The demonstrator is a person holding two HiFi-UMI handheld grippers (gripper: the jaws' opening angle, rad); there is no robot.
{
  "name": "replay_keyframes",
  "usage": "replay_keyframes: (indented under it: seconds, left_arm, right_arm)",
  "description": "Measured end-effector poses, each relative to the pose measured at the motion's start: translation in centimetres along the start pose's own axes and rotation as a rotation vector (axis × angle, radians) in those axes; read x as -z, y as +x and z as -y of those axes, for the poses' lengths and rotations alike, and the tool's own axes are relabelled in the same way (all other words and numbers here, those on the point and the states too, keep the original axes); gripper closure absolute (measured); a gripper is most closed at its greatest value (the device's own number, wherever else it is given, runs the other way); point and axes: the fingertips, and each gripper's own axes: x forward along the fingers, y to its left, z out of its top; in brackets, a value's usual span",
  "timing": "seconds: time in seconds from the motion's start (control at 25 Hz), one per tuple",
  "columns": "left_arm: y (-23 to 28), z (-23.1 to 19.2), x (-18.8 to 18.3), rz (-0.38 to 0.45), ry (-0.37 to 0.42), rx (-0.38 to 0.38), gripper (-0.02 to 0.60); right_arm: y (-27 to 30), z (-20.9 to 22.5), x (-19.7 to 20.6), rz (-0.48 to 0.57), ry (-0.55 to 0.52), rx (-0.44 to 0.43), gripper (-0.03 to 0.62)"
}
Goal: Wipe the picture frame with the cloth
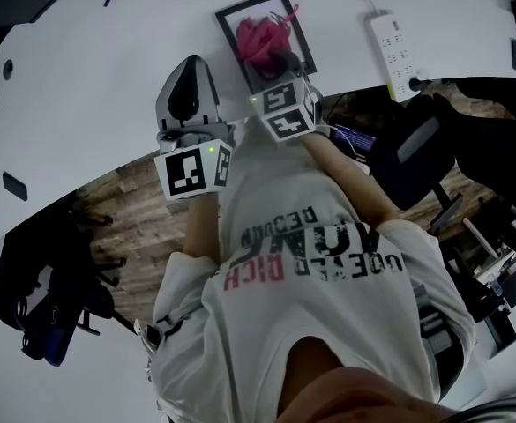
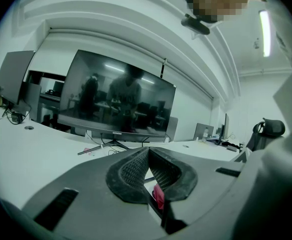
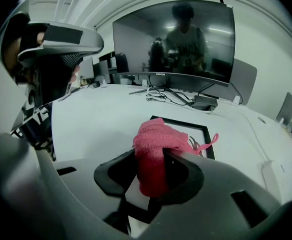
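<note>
Desk: white.
Frame: flat — long axis runs away from person.
Right gripper: clamps cloth over frame.
Left gripper: jaws together, empty.

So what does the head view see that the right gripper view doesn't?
Only the head view shows the wooden floor, the black chair and the person's printed shirt. Only the right gripper view shows the big dark monitor. Both show the pink cloth pinched in the right gripper, over the black picture frame on the white table.
</note>
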Motion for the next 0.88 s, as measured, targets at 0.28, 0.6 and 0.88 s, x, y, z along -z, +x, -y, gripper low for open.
replay_keyframes:
  seconds: [0.28,0.6,0.88]
  left_arm:
    - [-0.3,2.2,-0.4,0.003,0.035,-0.001,0.584]
    - [-1.5,4.7,-0.3,0.004,0.065,-0.045,0.584]
    - [-3.9,5.0,-1.4,0.060,0.098,-0.123,0.584]
  right_arm:
    - [0.1,-0.1,0.1,0.025,-0.023,-0.025,0.476]
    - [0.3,0.0,0.3,0.043,-0.011,-0.089,0.476]
    - [-3.7,1.6,-1.5,0.193,0.130,-0.148,0.474]
